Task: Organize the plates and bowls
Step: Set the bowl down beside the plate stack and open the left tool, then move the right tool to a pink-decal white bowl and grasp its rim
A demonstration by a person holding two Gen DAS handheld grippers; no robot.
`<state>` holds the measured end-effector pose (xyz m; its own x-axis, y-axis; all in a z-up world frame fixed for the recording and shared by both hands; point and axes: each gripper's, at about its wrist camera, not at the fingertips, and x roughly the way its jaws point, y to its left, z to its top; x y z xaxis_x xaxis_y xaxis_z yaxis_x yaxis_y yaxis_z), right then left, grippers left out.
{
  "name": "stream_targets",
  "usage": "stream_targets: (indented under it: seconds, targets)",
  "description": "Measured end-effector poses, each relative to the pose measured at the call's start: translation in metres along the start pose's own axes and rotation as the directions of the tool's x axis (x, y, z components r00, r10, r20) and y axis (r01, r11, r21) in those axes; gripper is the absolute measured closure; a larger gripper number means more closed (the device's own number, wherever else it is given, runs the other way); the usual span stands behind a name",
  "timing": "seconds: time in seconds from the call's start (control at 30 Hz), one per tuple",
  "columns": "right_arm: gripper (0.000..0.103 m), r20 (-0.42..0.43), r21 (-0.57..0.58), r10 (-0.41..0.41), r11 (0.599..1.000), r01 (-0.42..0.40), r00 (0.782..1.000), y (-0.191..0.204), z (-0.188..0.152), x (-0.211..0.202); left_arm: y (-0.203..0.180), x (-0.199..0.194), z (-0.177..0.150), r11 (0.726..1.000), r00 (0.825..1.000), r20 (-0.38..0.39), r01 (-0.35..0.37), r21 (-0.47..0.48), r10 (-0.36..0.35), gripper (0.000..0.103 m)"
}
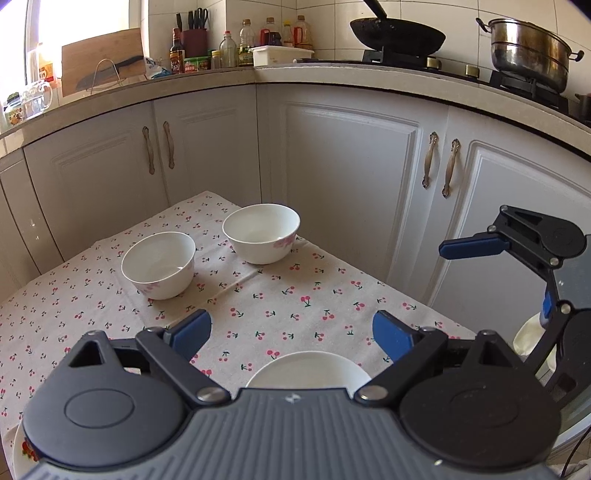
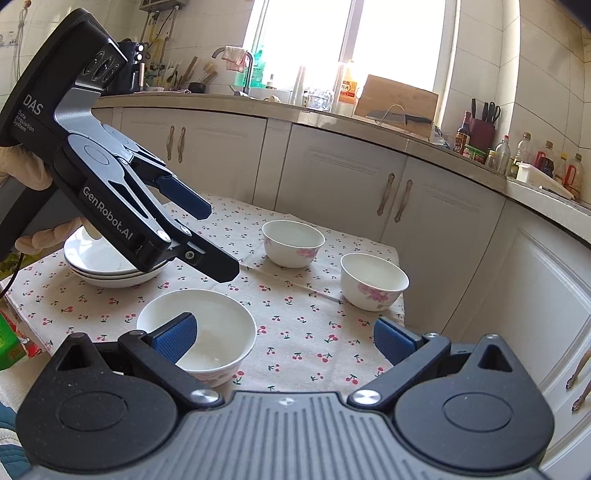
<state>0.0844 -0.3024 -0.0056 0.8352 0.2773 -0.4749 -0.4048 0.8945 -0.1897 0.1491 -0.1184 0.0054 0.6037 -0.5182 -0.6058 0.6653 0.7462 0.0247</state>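
Note:
Three white bowls with pink flowers stand on the cherry-print tablecloth (image 2: 295, 332): a near bowl (image 2: 207, 325), a far bowl (image 2: 293, 242) and a right bowl (image 2: 373, 282). A stack of white plates (image 2: 110, 264) sits at the left. My left gripper (image 2: 218, 240) is open and empty, hovering above the cloth between the plates and the near bowl. In its own view (image 1: 291, 328) the near bowl (image 1: 308, 369) lies under it and two bowls (image 1: 159, 264) (image 1: 262, 232) stand ahead. My right gripper (image 2: 284, 336) is open and empty, its left finger over the near bowl.
White cabinets (image 1: 332, 177) stand close behind the table. The counter (image 1: 147, 88) holds bottles, a cutting board and a knife block; a wok (image 1: 397, 35) and a steel pot (image 1: 532, 48) sit on the stove. A green box (image 2: 9, 343) lies at the table's left edge.

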Motion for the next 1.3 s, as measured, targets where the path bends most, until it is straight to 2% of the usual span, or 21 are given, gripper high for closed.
stream_targets:
  seconds: [0.43, 0.77, 0.93, 1.17, 1.3]
  targets:
    - [0.000, -0.083, 0.034, -0.020, 0.999, 0.023, 0.996, -0.072, 0.016, 0.064, 0.026, 0.082, 0.046, 0.999, 0.998, -0.053, 0.035, 0.013, -0.035, 0.009]
    - [0.000, -0.120, 0.106, 0.001, 0.994, 0.012, 0.993, -0.123, 0.022, 0.131, 0.041, 0.148, 0.056, 0.999, 0.993, -0.108, 0.040, 0.021, -0.038, 0.010]
    - [0.000, -0.138, 0.102, 0.005, 0.995, 0.009, 0.990, -0.139, 0.023, 0.152, 0.050, 0.166, 0.057, 1.000, 0.992, -0.123, 0.031, 0.003, -0.031, 0.011]
    - [0.001, -0.137, 0.186, 0.048, 0.982, -0.022, 0.989, -0.167, 0.028, 0.175, 0.050, 0.187, 0.058, 0.999, 0.990, -0.136, 0.027, 0.023, -0.023, 0.012]
    - [0.007, -0.155, 0.191, 0.082, 0.980, -0.051, 0.985, -0.172, 0.033, 0.195, 0.047, 0.197, 0.060, 0.999, 0.991, -0.134, 0.029, 0.027, -0.025, 0.012]
